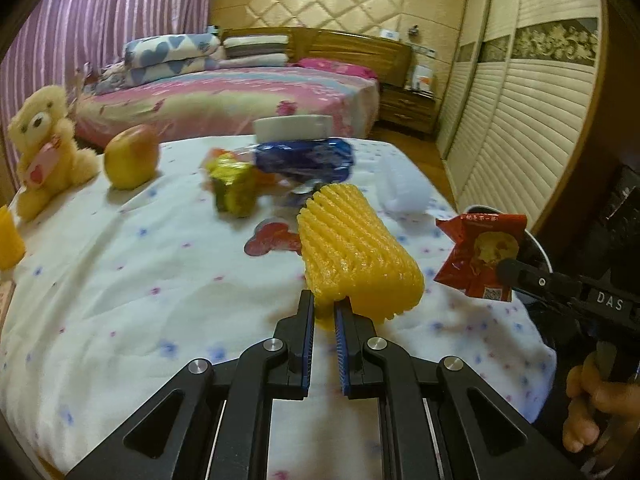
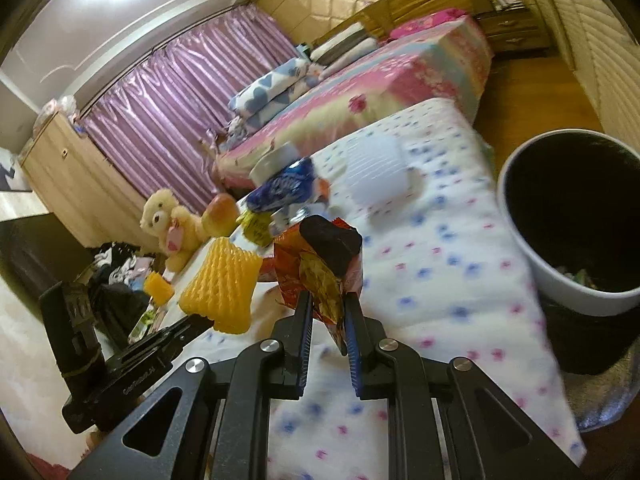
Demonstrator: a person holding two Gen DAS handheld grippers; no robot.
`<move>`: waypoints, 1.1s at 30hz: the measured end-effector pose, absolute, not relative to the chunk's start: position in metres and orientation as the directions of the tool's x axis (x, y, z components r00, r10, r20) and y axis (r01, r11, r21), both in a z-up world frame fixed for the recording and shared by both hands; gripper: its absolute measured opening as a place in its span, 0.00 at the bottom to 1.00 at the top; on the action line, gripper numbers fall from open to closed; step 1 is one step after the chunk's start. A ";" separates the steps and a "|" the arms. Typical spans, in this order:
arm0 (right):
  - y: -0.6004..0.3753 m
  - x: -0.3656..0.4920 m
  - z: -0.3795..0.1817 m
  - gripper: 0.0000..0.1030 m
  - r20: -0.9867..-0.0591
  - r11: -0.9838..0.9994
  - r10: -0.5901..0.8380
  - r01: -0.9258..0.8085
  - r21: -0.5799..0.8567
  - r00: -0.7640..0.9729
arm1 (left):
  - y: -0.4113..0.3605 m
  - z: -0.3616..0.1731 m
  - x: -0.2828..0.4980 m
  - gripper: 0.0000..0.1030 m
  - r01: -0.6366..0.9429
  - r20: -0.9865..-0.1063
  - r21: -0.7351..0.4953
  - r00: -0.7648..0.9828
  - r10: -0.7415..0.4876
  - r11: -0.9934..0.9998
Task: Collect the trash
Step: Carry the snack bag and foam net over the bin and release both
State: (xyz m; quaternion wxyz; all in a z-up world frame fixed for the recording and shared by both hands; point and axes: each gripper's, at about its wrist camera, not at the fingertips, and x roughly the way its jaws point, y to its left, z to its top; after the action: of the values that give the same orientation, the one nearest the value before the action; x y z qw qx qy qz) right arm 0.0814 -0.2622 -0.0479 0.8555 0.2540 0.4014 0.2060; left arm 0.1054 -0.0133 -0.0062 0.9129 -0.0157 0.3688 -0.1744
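My left gripper (image 1: 324, 304) is shut on a yellow foam fruit net (image 1: 356, 252) and holds it above the white flowered cloth (image 1: 120, 280). It also shows in the right wrist view (image 2: 220, 284). My right gripper (image 2: 327, 304) is shut on a red snack wrapper (image 2: 316, 268); the wrapper also shows in the left wrist view (image 1: 480, 256), near the bin. A white trash bin (image 2: 576, 220) with a dark inside stands right of the table. A blue wrapper (image 1: 308, 158), a yellow-green wrapper (image 1: 234, 188) and a red scrap (image 1: 272, 238) lie on the cloth.
A teddy bear (image 1: 44, 144), an apple (image 1: 132, 156), a white foam piece (image 1: 404, 184) and a white box (image 1: 294, 128) are on the table. An orange object (image 1: 10, 240) sits at the left edge. A bed (image 1: 240, 92) and wardrobe (image 1: 520, 100) stand behind.
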 end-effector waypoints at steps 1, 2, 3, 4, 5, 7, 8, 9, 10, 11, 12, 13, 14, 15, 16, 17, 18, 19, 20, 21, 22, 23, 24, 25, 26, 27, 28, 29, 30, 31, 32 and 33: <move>-0.265 0.081 -0.048 0.15 -0.582 0.787 0.552 -0.142 0.601 0.597 | -0.018 -0.006 0.105 0.09 0.317 -0.668 -0.157 0.664 -0.337 0.935; -0.270 0.080 -0.048 0.15 -0.582 0.789 0.544 -0.133 0.600 0.604 | -0.022 -0.006 0.105 0.09 0.324 -0.668 -0.157 0.661 -0.342 0.933; -0.273 0.079 -0.048 0.15 -0.583 0.791 0.538 -0.126 0.598 0.609 | -0.026 -0.005 0.105 0.08 0.334 -0.668 -0.159 0.656 -0.351 0.929; -0.276 0.078 -0.049 0.15 -0.584 0.793 0.531 -0.118 0.598 0.614 | -0.030 -0.006 0.105 0.08 0.342 -0.668 -0.161 0.653 -0.357 0.926; -0.280 0.077 -0.049 0.15 -0.585 0.794 0.527 -0.112 0.597 0.617 | -0.033 -0.006 0.106 0.08 0.346 -0.668 -0.160 0.651 -0.360 0.924; -0.287 0.075 -0.050 0.15 -0.585 0.797 0.516 -0.101 0.596 0.625 | -0.041 -0.006 0.107 0.08 0.363 -0.668 -0.160 0.645 -0.371 0.918; -0.291 0.075 -0.049 0.15 -0.585 0.798 0.511 -0.094 0.595 0.630 | -0.044 -0.006 0.107 0.08 0.367 -0.668 -0.160 0.643 -0.374 0.916; -0.293 0.075 -0.049 0.15 -0.585 0.799 0.506 -0.089 0.595 0.633 | -0.047 -0.006 0.107 0.08 0.373 -0.667 -0.160 0.641 -0.379 0.914; -0.296 0.074 -0.049 0.15 -0.585 0.800 0.502 -0.084 0.595 0.637 | -0.051 -0.006 0.108 0.08 0.384 -0.666 -0.159 0.638 -0.385 0.910; -0.300 0.074 -0.048 0.15 -0.584 0.801 0.495 -0.077 0.594 0.643 | -0.054 -0.005 0.108 0.08 0.387 -0.666 -0.159 0.638 -0.388 0.908; -0.303 0.073 -0.048 0.15 -0.584 0.802 0.489 -0.072 0.592 0.647 | -0.057 -0.005 0.108 0.08 0.394 -0.665 -0.159 0.635 -0.394 0.905; -0.307 0.073 -0.047 0.15 -0.583 0.803 0.484 -0.067 0.592 0.652 | -0.061 -0.004 0.109 0.08 0.403 -0.664 -0.159 0.632 -0.400 0.901; -0.310 0.072 -0.047 0.15 -0.583 0.805 0.479 -0.063 0.590 0.656 | -0.063 -0.005 0.110 0.08 0.406 -0.663 -0.159 0.631 -0.402 0.900; -0.314 0.071 -0.046 0.15 -0.583 0.807 0.473 -0.058 0.588 0.661 | -0.068 -0.005 0.111 0.08 0.415 -0.663 -0.159 0.628 -0.408 0.896; -0.318 0.071 -0.046 0.15 -0.584 0.808 0.466 -0.050 0.587 0.665 | -0.071 -0.005 0.112 0.08 0.420 -0.663 -0.159 0.625 -0.411 0.894; -0.321 0.070 -0.046 0.15 -0.585 0.810 0.460 -0.045 0.585 0.668 | -0.073 -0.006 0.114 0.08 0.424 -0.663 -0.159 0.623 -0.415 0.892; -0.324 0.070 -0.046 0.15 -0.586 0.811 0.453 -0.038 0.584 0.671 | -0.077 -0.006 0.114 0.08 0.429 -0.663 -0.159 0.621 -0.419 0.889; -0.328 0.070 -0.047 0.15 -0.587 0.812 0.449 -0.032 0.583 0.674 | -0.081 -0.006 0.115 0.08 0.438 -0.663 -0.159 0.617 -0.424 0.885; -0.331 0.069 -0.048 0.15 -0.588 0.813 0.442 -0.025 0.582 0.677 | -0.084 -0.007 0.116 0.08 0.442 -0.663 -0.159 0.615 -0.427 0.883; -0.335 0.068 -0.048 0.15 -0.590 0.815 0.436 -0.019 0.580 0.680 | -0.088 -0.008 0.117 0.08 0.449 -0.664 -0.159 0.610 -0.432 0.879; -0.338 0.068 -0.049 0.15 -0.591 0.816 0.432 -0.015 0.578 0.682 | -0.090 -0.009 0.118 0.08 0.452 -0.665 -0.159 0.608 -0.434 0.878; -0.341 0.067 -0.049 0.15 -0.592 0.817 0.425 -0.009 0.576 0.684 | -0.093 -0.009 0.118 0.08 0.456 -0.666 -0.159 0.605 -0.436 0.876; -0.344 0.067 -0.049 0.15 -0.594 0.819 0.420 -0.004 0.574 0.686 | -0.096 -0.010 0.119 0.08 0.460 -0.667 -0.160 0.602 -0.439 0.874; -0.347 0.067 -0.049 0.15 -0.596 0.821 0.412 0.004 0.572 0.689 | -0.099 -0.011 0.121 0.08 0.466 -0.668 -0.160 0.598 -0.443 0.870; -0.348 0.066 -0.049 0.15 -0.597 0.821 0.408 0.008 0.571 0.691 | -0.102 -0.011 0.122 0.08 0.467 -0.669 -0.159 0.597 -0.443 0.870; -0.351 0.066 -0.050 0.15 -0.597 0.821 0.404 0.013 0.571 0.693 | -0.105 -0.011 0.123 0.08 0.471 -0.669 -0.159 0.595 -0.445 0.868; -0.354 0.066 -0.050 0.15 -0.598 0.822 0.398 0.019 0.569 0.695 | -0.109 -0.012 0.124 0.08 0.474 -0.670 -0.158 0.593 -0.446 0.866; -0.357 0.066 -0.050 0.15 -0.600 0.823 0.393 0.025 0.568 0.697 | -0.111 -0.012 0.126 0.08 0.478 -0.671 -0.156 0.591 -0.448 0.864; -0.361 0.067 -0.050 0.15 -0.600 0.823 0.388 0.032 0.568 0.699 | -0.113 -0.012 0.127 0.08 0.480 -0.671 -0.156 0.591 -0.449 0.864; -0.365 0.067 -0.051 0.15 -0.601 0.822 0.383 0.038 0.568 0.702 | -0.117 -0.013 0.129 0.08 0.483 -0.671 -0.156 0.588 -0.452 0.861; -0.367 0.067 -0.051 0.15 -0.601 0.822 0.378 0.043 0.568 0.704 | -0.119 -0.013 0.130 0.08 0.486 -0.671 -0.156 0.587 -0.453 0.860; -0.370 0.067 -0.051 0.15 -0.602 0.824 0.371 0.050 0.565 0.707 | -0.121 -0.013 0.130 0.08 0.487 -0.671 -0.156 0.587 -0.454 0.859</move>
State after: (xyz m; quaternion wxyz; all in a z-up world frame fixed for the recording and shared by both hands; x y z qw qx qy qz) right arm 0.0671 -0.3704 -0.0506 0.8796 0.2826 0.3717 0.0913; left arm 0.1303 -0.1214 -0.0134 0.8904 0.0225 0.3700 -0.2643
